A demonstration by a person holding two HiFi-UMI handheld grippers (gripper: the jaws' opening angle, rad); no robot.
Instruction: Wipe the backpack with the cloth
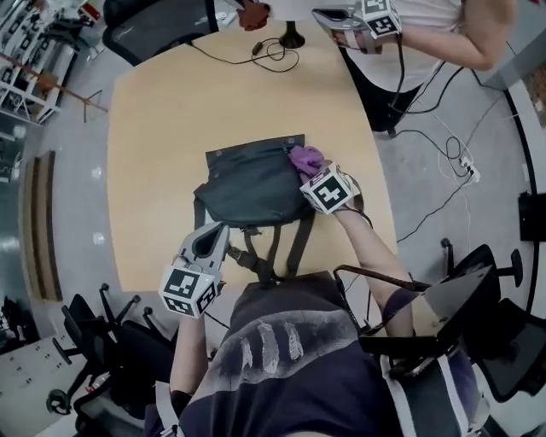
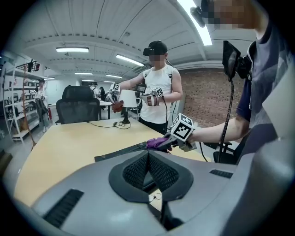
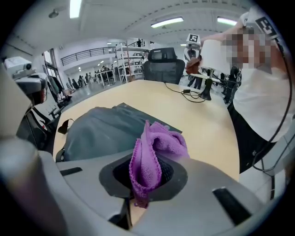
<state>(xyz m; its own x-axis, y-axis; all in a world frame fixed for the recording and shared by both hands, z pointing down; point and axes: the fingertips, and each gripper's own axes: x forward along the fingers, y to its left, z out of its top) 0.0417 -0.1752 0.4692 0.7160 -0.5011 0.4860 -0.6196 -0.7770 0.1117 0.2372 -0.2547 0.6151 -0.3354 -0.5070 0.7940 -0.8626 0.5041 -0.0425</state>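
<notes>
A dark grey backpack (image 1: 254, 188) lies flat on the wooden table (image 1: 153, 145), straps toward me. My right gripper (image 1: 311, 169) is at its far right corner, shut on a purple cloth (image 1: 306, 158). In the right gripper view the cloth (image 3: 152, 154) is bunched between the jaws of that gripper (image 3: 145, 171), just over the backpack (image 3: 101, 131). My left gripper (image 1: 218, 230) rests at the bag's near left corner. Its pads (image 2: 138, 168) meet, and I see nothing between them. From there the backpack (image 2: 122, 152) shows as a low dark strip, with the cloth (image 2: 158, 142) beyond.
Another person (image 1: 426, 26) stands at the table's far side, holding marker-cube grippers (image 1: 367, 21). A lamp base with a black cable (image 1: 277, 51) sits at the far edge. A black office chair (image 1: 158, 26) stands behind the table, and more chairs (image 1: 111, 333) are beside me.
</notes>
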